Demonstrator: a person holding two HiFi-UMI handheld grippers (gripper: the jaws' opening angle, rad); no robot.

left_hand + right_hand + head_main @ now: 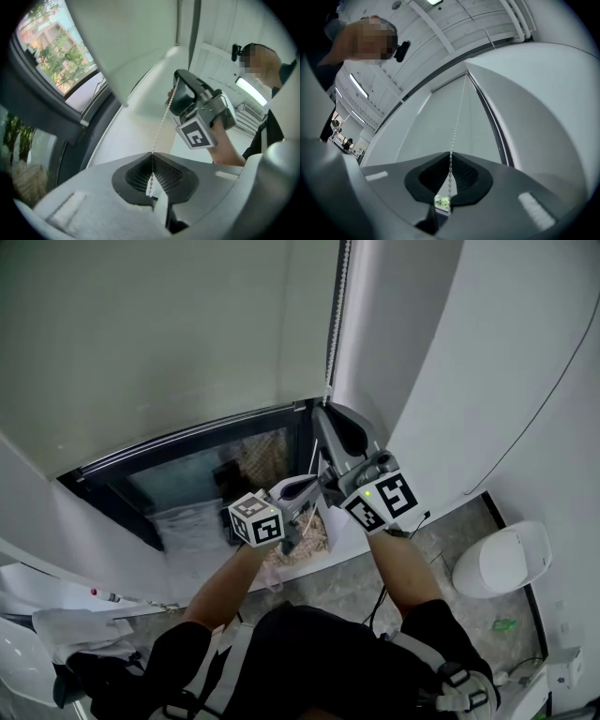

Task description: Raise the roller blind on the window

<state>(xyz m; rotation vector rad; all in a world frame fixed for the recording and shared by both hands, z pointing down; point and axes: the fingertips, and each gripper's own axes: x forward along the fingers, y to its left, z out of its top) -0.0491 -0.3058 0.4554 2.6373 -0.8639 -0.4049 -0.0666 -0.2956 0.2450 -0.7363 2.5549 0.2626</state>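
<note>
Head view: looking steeply down past both forearms at a window (211,474), with the pale roller blind (169,334) drawn over most of it and only a low strip of glass bare. At the blind's right edge, a bead chain (335,315) hanging straight down. Left gripper (314,488) lower on that chain, right gripper (325,413) just above it. Left gripper view: fingers (136,176) pressed together on the chain, beads running up from the pads toward the right gripper. Right gripper view: fingers (468,176) likewise closed on the chain, beads pinched between the pads and the rest rising straight along the blind's edge toward the top.
</note>
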